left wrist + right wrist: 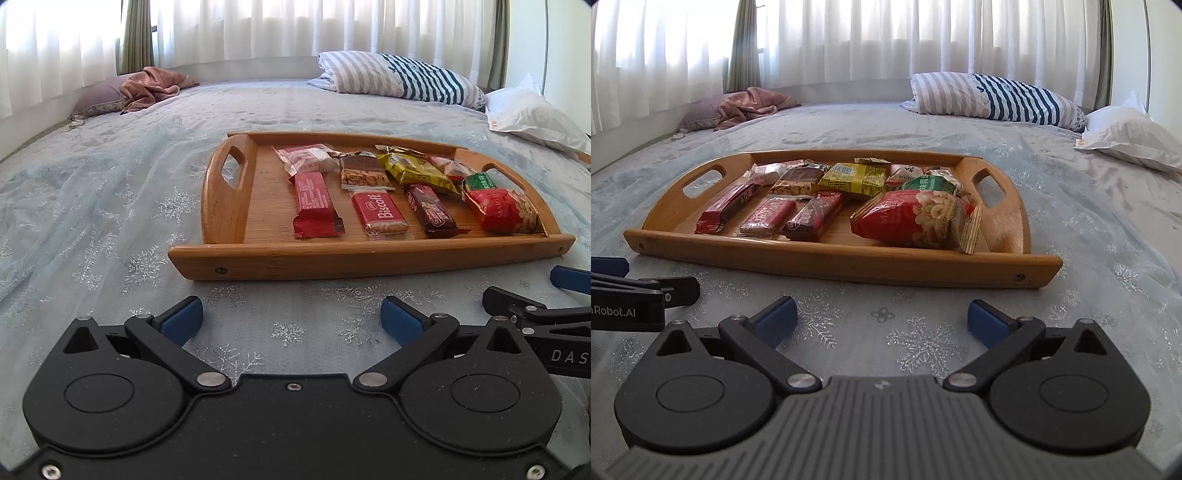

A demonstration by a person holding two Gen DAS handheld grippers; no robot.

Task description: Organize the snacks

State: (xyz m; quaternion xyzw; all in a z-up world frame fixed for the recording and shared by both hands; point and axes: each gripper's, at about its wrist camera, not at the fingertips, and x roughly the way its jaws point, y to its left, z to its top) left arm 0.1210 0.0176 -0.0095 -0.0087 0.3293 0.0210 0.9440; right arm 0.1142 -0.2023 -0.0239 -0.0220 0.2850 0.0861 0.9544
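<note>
Both claws, left and right, gape released above the bed, near the snack-filled wooden tray.

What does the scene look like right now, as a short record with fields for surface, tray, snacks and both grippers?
surface: bed with a pale blue snowflake cover
tray: wooden tray with two cut-out handles, resting on the bed
snacks: wrapped bars and packets inside the tray, among them a Biscoff pack and a red nut packet
left gripper: open, empty, short of the tray
right gripper: open, empty, short of the tray
</note>
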